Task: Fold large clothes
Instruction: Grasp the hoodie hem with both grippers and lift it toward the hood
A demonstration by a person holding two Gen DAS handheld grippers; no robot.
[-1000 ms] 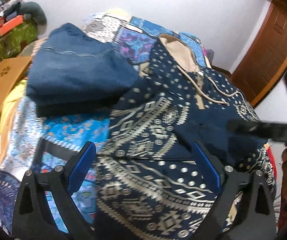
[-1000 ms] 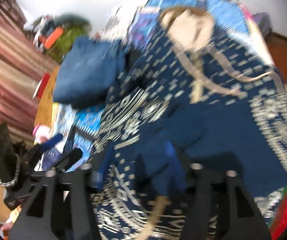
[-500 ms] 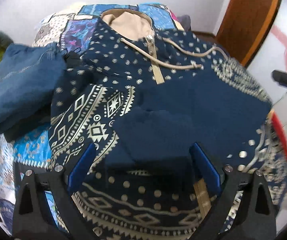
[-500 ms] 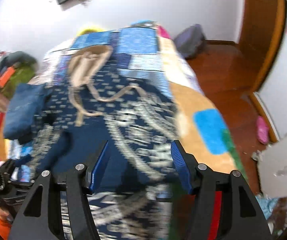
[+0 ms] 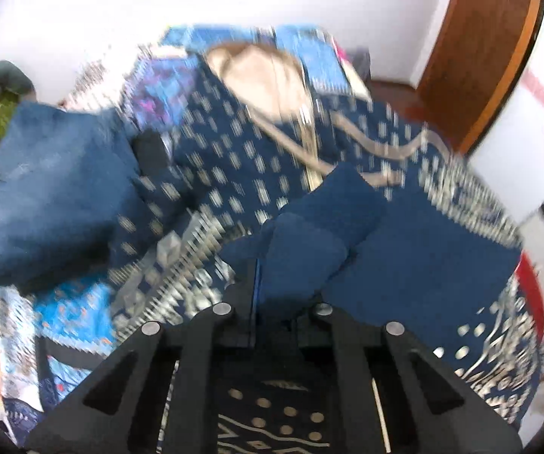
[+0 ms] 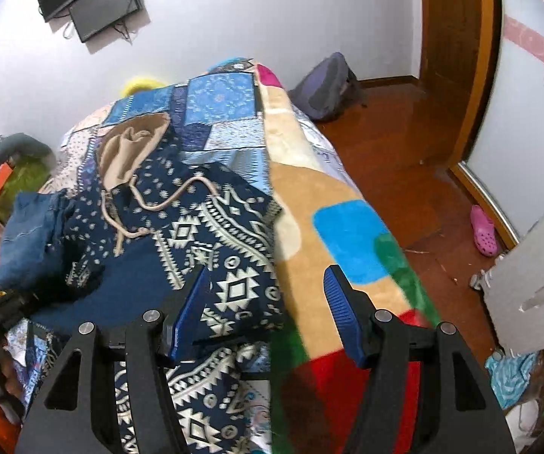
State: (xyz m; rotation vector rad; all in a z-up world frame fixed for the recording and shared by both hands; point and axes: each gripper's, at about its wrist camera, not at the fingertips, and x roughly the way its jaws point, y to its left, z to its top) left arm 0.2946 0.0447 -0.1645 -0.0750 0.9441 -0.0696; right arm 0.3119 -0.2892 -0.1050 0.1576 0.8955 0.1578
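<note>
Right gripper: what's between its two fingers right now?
Nothing gripped. In the right wrist view the right gripper stands open over the patterned hoodie's edge and the blanket.

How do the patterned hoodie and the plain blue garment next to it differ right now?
The patterned hoodie lies spread out flat; the plain blue garment is already folded into a thick stack. The hoodie is navy with cream geometric print and a tan hood; the blue garment has no print. The left gripper is closing on the hoodie's fabric; nothing grips the blue garment. Both rest on the bed.
</note>
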